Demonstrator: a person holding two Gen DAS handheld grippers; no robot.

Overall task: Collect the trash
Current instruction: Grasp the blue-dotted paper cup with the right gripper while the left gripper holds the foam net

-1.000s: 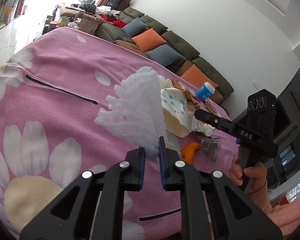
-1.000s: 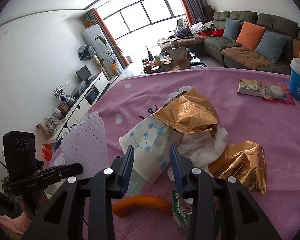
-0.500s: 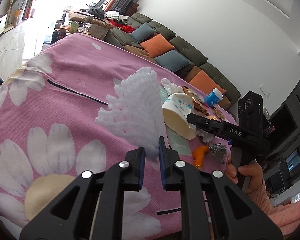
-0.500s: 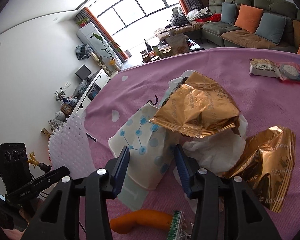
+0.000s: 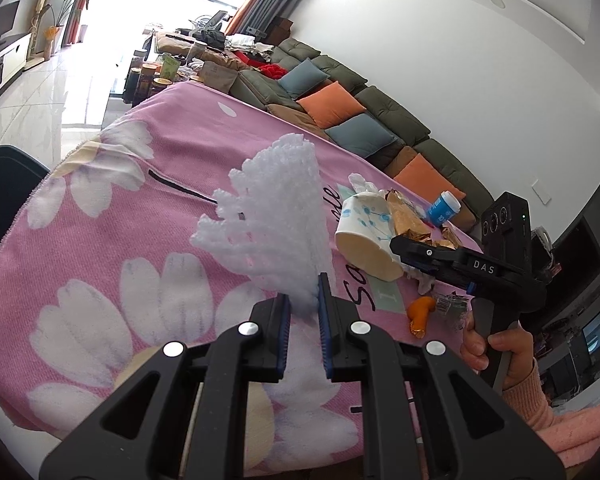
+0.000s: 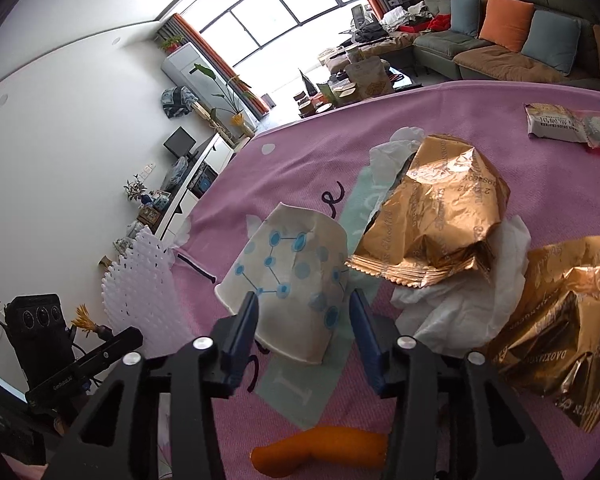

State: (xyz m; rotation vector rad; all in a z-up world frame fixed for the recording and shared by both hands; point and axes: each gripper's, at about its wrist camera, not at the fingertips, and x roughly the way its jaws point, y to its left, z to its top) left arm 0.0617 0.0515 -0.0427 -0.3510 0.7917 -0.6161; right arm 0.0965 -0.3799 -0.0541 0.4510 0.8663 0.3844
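Observation:
My left gripper (image 5: pixel 303 300) is shut on a white foam net (image 5: pixel 272 216), which stands up from its pads above the pink flowered tablecloth (image 5: pixel 140 240). A squashed paper cup (image 6: pixel 296 280) with blue dots lies on its side on the cloth. My right gripper (image 6: pixel 304 308) straddles the cup's open end with its jaws opening; the cup sits between the pads and I see no squeeze on it. In the left wrist view the right gripper (image 5: pixel 404 248) reaches the cup (image 5: pixel 364 240) from the right. The foam net (image 6: pixel 140 280) also shows at the left of the right wrist view.
Two gold foil wrappers (image 6: pixel 440 208) (image 6: pixel 564 312) and crumpled white tissue (image 6: pixel 468 304) lie right of the cup. An orange peel (image 6: pixel 324 448) lies beneath my right gripper. A snack packet (image 6: pixel 560 122) and blue tub (image 5: pixel 442 208) sit farther back. A dark chair (image 5: pixel 4 184) stands beyond the table's left edge.
My right gripper's jaws have widened and closed in around the paper cup. My left gripper has shifted across the table, still holding the foam net.

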